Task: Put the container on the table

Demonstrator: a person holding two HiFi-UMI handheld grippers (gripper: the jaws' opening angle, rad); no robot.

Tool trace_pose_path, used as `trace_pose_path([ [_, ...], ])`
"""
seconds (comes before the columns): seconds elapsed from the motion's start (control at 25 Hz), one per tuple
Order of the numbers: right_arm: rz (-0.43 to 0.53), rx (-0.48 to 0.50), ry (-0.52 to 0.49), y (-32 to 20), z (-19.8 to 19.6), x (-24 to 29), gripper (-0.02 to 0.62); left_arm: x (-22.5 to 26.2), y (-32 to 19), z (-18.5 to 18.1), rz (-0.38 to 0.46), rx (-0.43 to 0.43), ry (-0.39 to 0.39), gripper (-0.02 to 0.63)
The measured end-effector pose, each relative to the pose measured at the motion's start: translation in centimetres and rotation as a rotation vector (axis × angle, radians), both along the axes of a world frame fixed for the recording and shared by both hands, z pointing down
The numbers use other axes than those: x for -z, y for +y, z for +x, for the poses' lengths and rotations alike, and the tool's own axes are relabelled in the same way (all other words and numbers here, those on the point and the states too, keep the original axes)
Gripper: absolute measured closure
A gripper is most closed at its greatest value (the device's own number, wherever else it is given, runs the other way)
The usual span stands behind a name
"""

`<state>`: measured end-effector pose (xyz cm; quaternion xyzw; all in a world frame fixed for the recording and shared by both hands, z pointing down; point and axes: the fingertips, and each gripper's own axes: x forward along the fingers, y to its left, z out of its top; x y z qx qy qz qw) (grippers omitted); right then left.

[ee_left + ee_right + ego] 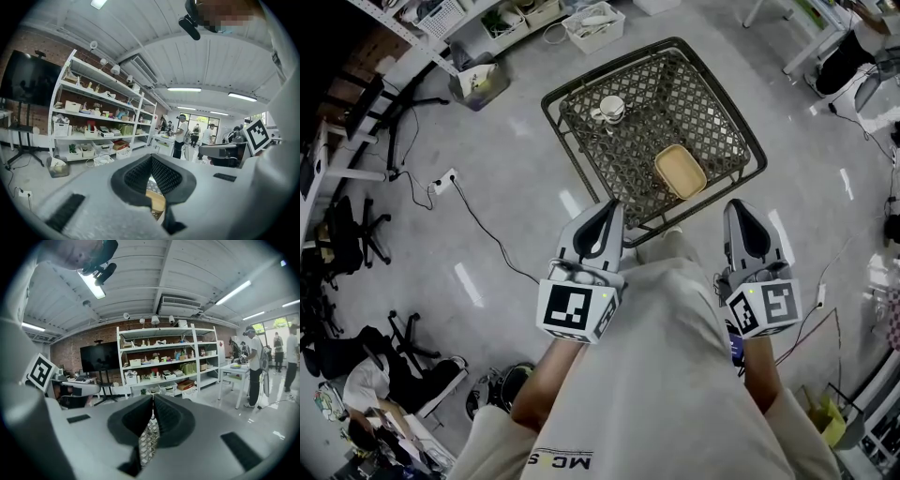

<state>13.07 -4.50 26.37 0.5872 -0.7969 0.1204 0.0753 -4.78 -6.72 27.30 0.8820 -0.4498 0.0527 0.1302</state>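
Observation:
A tan rectangular container [680,172] lies on the dark mesh table [581,103], near its right front corner. A white cup [610,110] stands further back on the same table. My left gripper [609,208] is shut and empty, held just short of the table's near edge, left of the container. My right gripper [737,208] is also shut and empty, off the table's right front corner. In the left gripper view the container [157,201] shows below the closed fingertips [151,157]. The right gripper view shows only the mesh table [149,437] under its closed tips [153,397].
A white bin [478,80] and crates [593,26] sit by shelving at the back left. A power strip [442,180] with a cable lies on the floor to the left. Office chairs [356,234] stand at far left. People stand by a desk [251,366].

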Motion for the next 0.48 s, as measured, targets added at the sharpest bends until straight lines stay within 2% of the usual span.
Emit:
trace_pose_path([
  [0.48,-0.016,0.020,-0.004,-0.5,-1.1,0.2,0.578,0.7,-0.6,-0.6,-0.006,0.005,0.001,0.583],
])
